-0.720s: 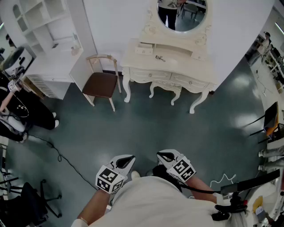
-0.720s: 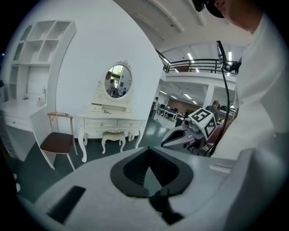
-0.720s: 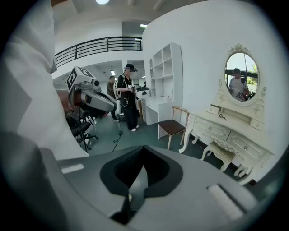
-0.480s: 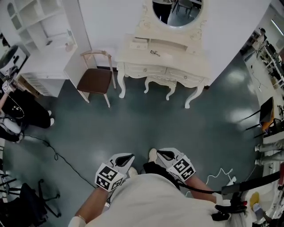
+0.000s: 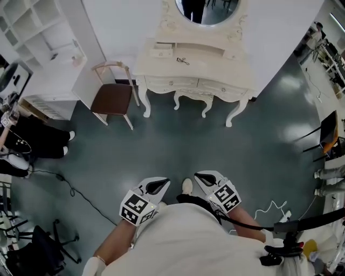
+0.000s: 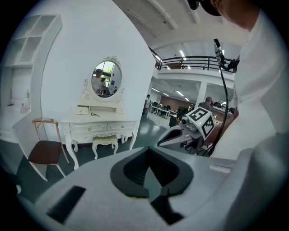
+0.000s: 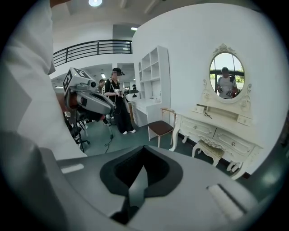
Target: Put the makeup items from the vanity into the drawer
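The white vanity point(image 5: 194, 70) with an oval mirror point(image 5: 206, 8) stands against the far wall, several steps ahead of me. A small dark makeup item point(image 5: 182, 60) lies on its top beside a small white box point(image 5: 161, 52). Both front drawers point(image 5: 168, 83) are shut. My left gripper point(image 5: 153, 187) and right gripper point(image 5: 207, 179) are held close to my body over the floor, both shut with nothing in them. The left gripper view shows the vanity point(image 6: 101, 128) far off past the left gripper point(image 6: 150, 151). The right gripper view shows the vanity point(image 7: 216, 133) past the right gripper point(image 7: 143, 151).
A wooden chair with a brown seat point(image 5: 111, 97) stands left of the vanity, a padded stool point(image 5: 190, 99) under its middle. White shelving point(image 5: 40, 32) fills the left wall. A person in black point(image 5: 27, 143) stands at left, with a cable point(image 5: 70, 188) running over the dark floor.
The vanity has slid up and slightly left in the head view as I walk on. Both grippers stay shut near my body.
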A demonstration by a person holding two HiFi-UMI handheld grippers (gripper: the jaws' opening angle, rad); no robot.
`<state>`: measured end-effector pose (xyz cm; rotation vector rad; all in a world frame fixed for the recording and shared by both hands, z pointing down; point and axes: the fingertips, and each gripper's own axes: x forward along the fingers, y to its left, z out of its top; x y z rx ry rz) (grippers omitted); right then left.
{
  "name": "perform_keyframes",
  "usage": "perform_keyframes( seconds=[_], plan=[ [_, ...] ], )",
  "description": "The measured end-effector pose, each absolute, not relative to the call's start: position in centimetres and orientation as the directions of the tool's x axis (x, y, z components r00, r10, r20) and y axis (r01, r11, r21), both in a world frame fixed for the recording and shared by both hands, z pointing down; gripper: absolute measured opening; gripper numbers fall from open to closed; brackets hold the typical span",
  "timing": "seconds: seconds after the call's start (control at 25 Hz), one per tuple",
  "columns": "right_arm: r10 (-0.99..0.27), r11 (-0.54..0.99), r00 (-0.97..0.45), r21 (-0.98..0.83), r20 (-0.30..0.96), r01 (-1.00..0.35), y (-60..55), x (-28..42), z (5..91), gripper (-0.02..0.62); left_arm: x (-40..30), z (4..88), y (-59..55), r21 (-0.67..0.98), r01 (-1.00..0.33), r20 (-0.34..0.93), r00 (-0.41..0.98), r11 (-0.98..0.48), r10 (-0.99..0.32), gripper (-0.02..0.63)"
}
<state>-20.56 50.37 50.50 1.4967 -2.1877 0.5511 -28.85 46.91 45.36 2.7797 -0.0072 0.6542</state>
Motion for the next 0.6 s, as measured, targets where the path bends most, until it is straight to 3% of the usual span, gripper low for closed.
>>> perform_keyframes(
  seconds=[0.6],
  plan=[
    [-0.79,0.343,-0.342,-0.096,0.509,-0.935,44.3,-5.6,50.1,0.029,-13.2,43.7,41.5,0.237,-0.093,0.451,0.892,-0.967,0.025,0.002]
  ],
)
